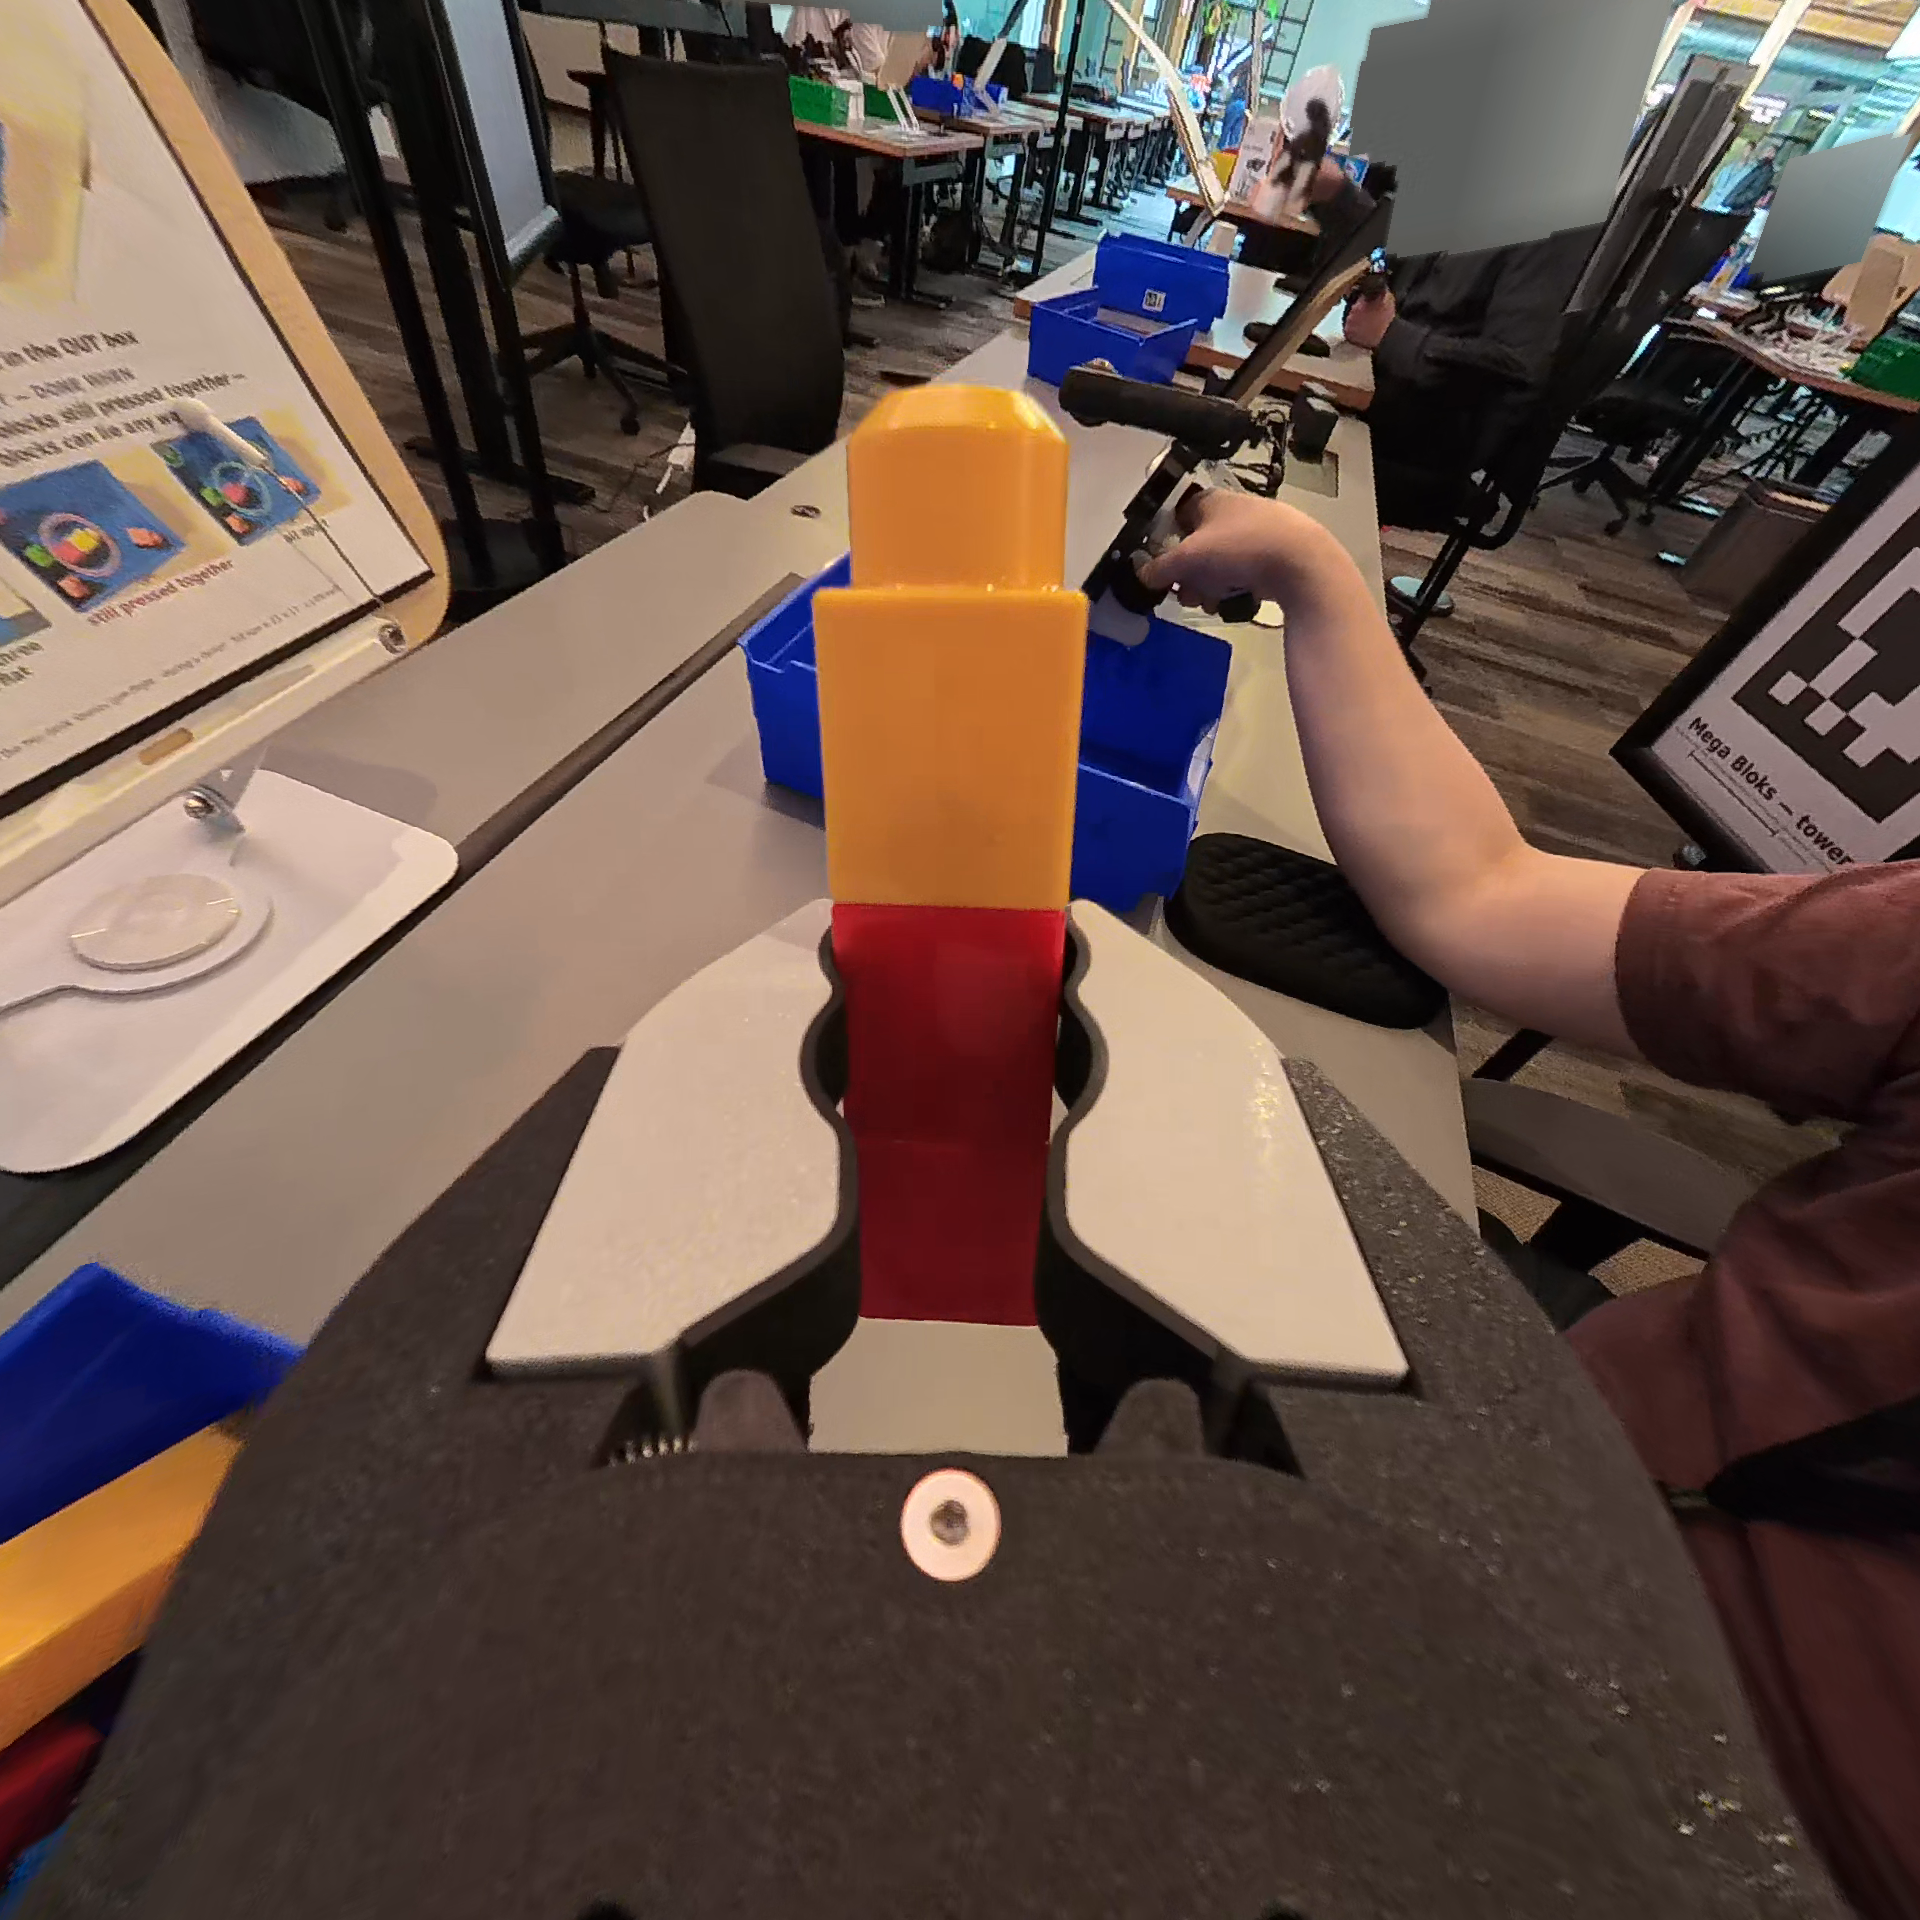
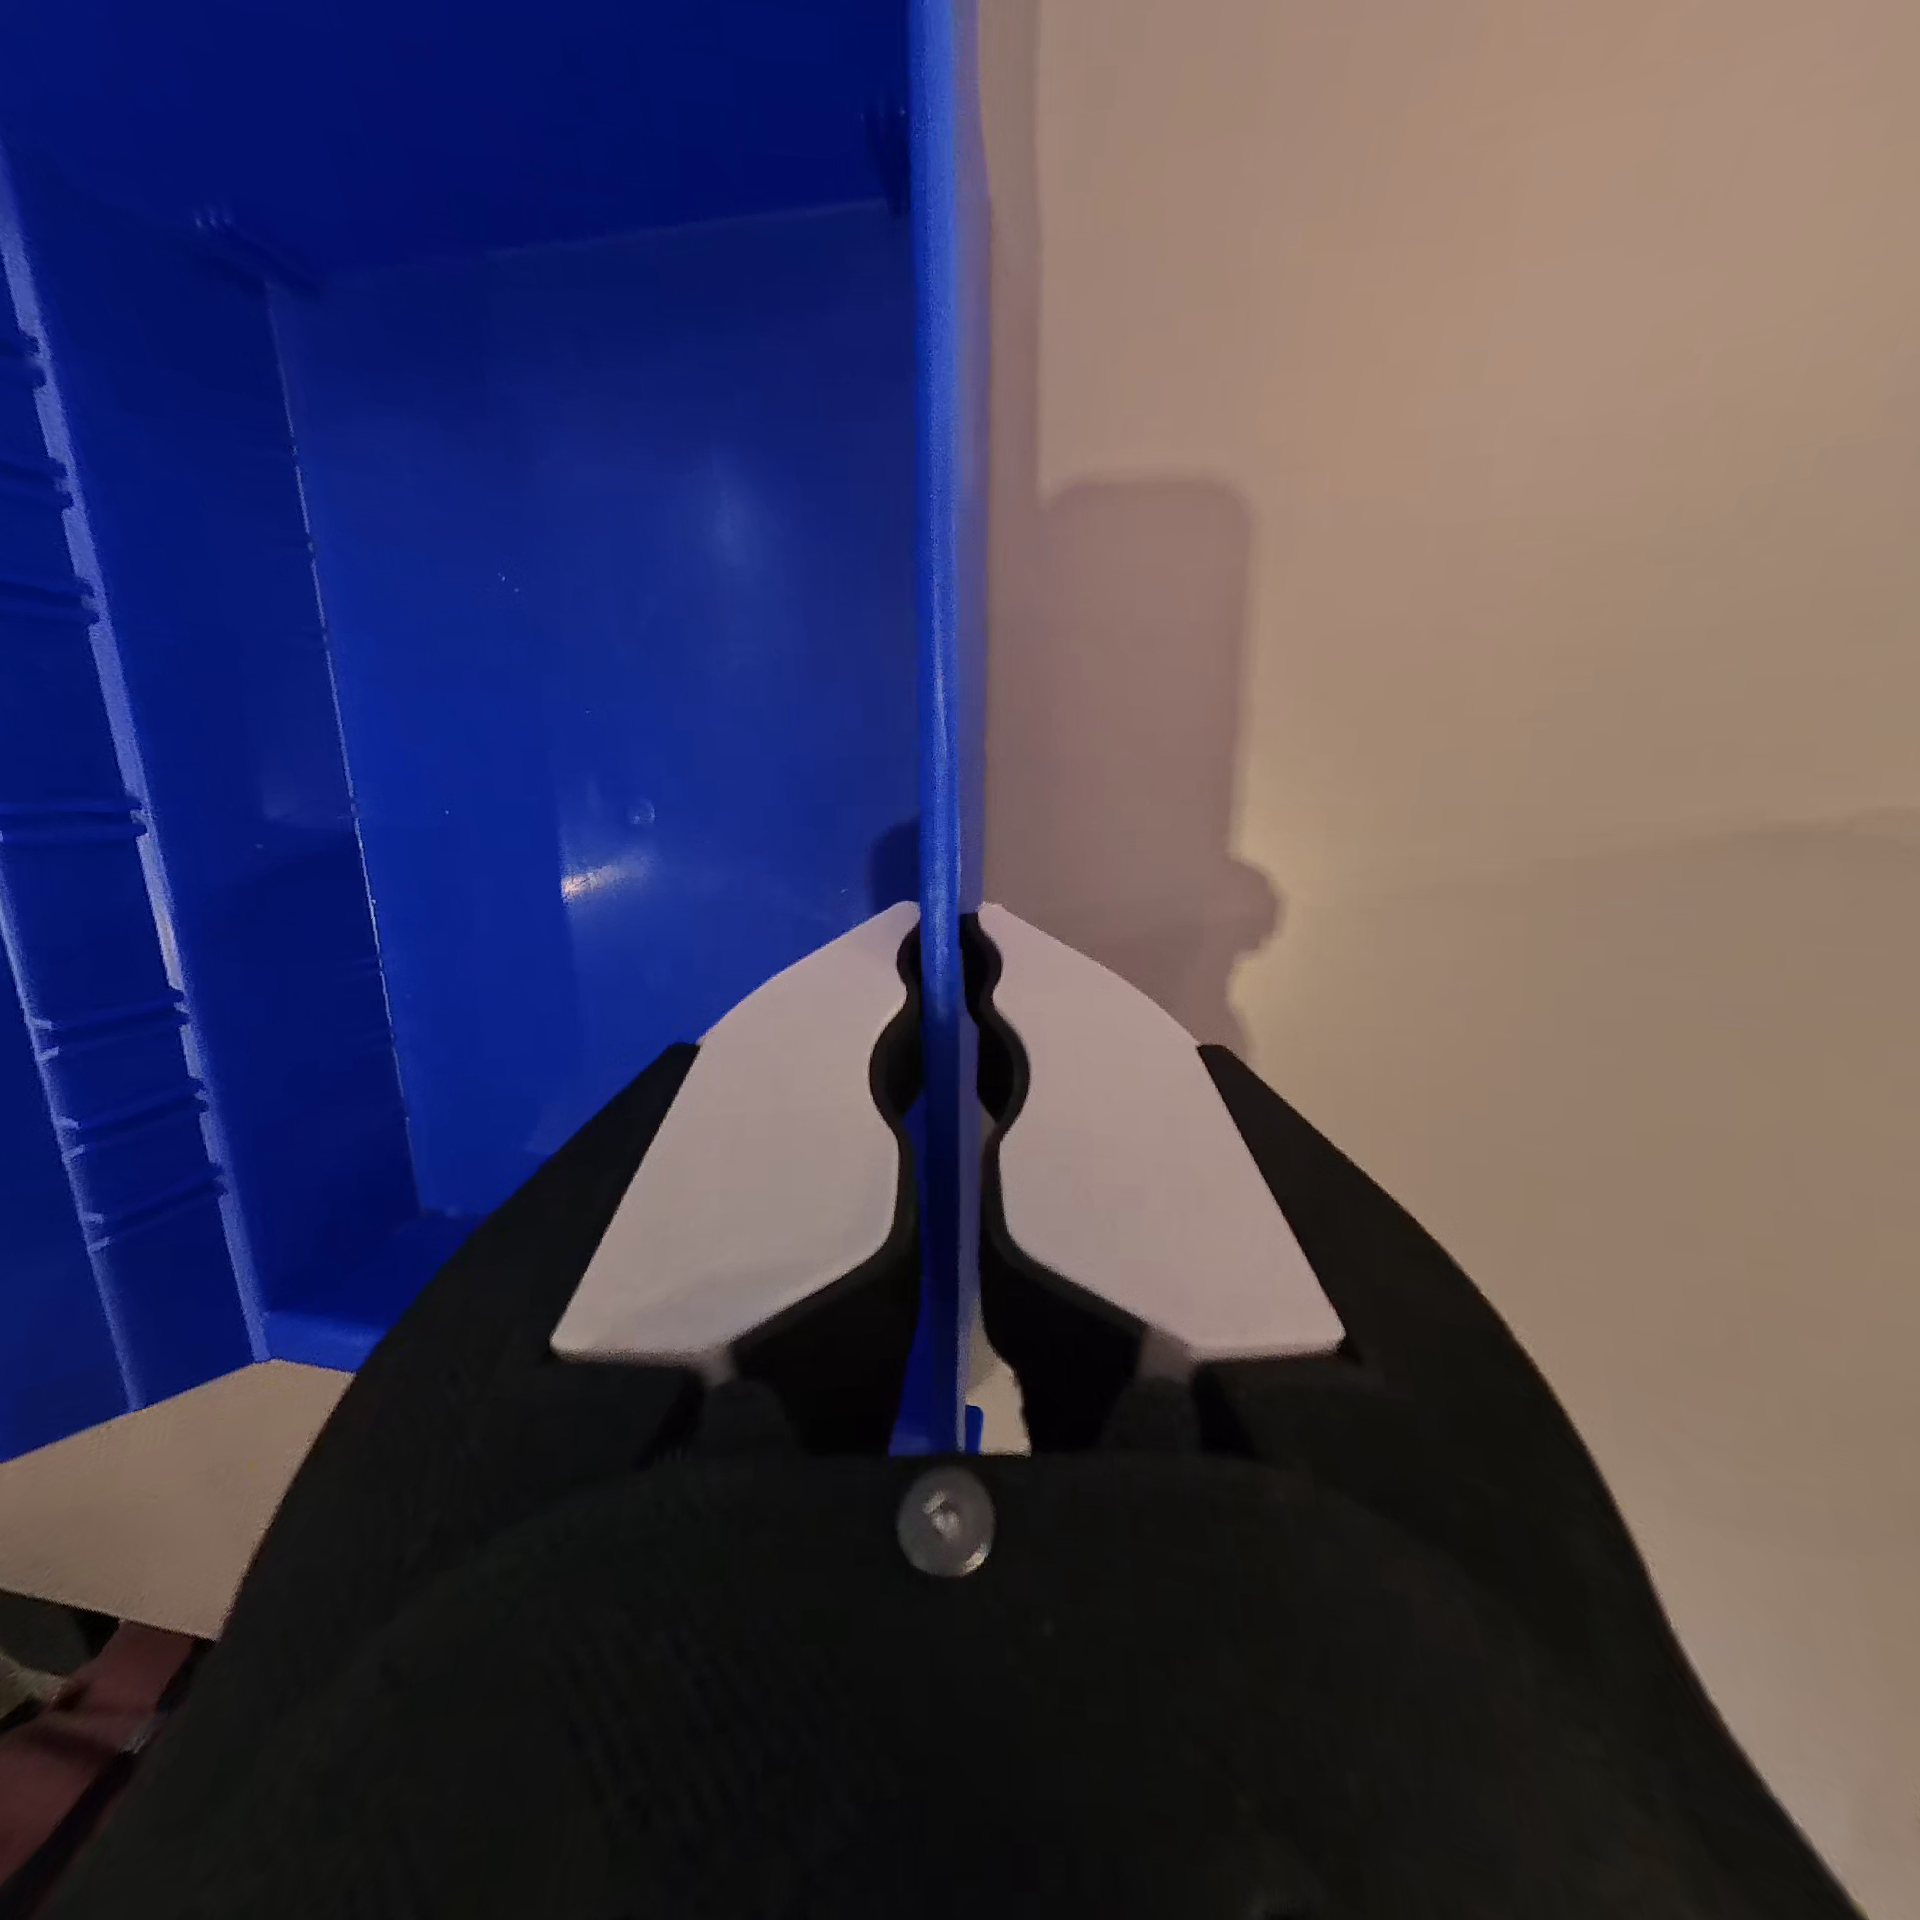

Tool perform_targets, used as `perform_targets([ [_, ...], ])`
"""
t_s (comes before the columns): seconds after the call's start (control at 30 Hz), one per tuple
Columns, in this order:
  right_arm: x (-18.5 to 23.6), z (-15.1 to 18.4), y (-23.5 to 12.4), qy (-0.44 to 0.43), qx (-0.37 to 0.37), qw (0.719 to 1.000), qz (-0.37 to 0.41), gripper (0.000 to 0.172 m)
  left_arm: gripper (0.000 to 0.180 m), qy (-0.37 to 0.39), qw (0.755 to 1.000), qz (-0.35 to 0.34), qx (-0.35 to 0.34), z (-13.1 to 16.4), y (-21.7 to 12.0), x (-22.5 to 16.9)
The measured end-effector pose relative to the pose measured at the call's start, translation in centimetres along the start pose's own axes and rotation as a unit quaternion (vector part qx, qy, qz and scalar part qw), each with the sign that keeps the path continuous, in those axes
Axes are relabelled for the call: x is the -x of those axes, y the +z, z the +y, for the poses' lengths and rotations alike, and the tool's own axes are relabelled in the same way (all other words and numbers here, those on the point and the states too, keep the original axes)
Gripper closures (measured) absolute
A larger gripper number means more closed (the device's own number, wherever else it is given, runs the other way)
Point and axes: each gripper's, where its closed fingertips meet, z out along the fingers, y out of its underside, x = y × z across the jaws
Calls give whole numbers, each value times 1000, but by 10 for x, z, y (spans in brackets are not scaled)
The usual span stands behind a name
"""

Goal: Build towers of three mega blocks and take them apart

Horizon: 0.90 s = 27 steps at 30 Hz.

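In the left wrist view my left gripper [image 1: 951, 925] is shut on a tower of blocks. Its pads press the sides of the upper red block [image 1: 948, 1023]; a second red block [image 1: 948, 1231] sits below it, and an orange block [image 1: 951, 727] with a round stud sticks out past the fingertips. My right gripper [image 2: 945, 920] is shut on the thin side wall [image 2: 940, 623] of a blue bin [image 2: 623, 623], one finger inside and one outside. The inside of the bin that shows holds nothing. The left wrist view shows this gripper [image 1: 1132, 582] at the bin's [image 1: 1153, 769] far rim, held by a person's hand.
An instruction board [image 1: 156, 468] on a white stand is at the left. A second blue bin [image 1: 104, 1382] with an orange block [image 1: 94, 1579] is at the lower left. A black wrist pad [image 1: 1299, 925], the person's arm [image 1: 1382, 769] and a framed marker sign [image 1: 1808, 707] are at the right. Spacing between my two grippers at the tips: around 55 cm.
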Motion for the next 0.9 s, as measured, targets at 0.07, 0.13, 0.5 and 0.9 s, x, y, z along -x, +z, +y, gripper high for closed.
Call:
perform_targets([
  [0.07,1,0,-1,5,2,1000,-2,165,144,0,1000,6,7,4,11,-1],
  [0.13,2,-9,-14,38,-20,999,-5,157,144,1,1000,10,2,5,25,-2],
  [0.5,286,-59,-200,-307,-498,742,-328,116,144,-2,994,106,-41,15,96,-45],
  [0.9,443,23,-136,-372,-321,683,-541,107,144,-23,989,131,-61,11,97,-51],
])
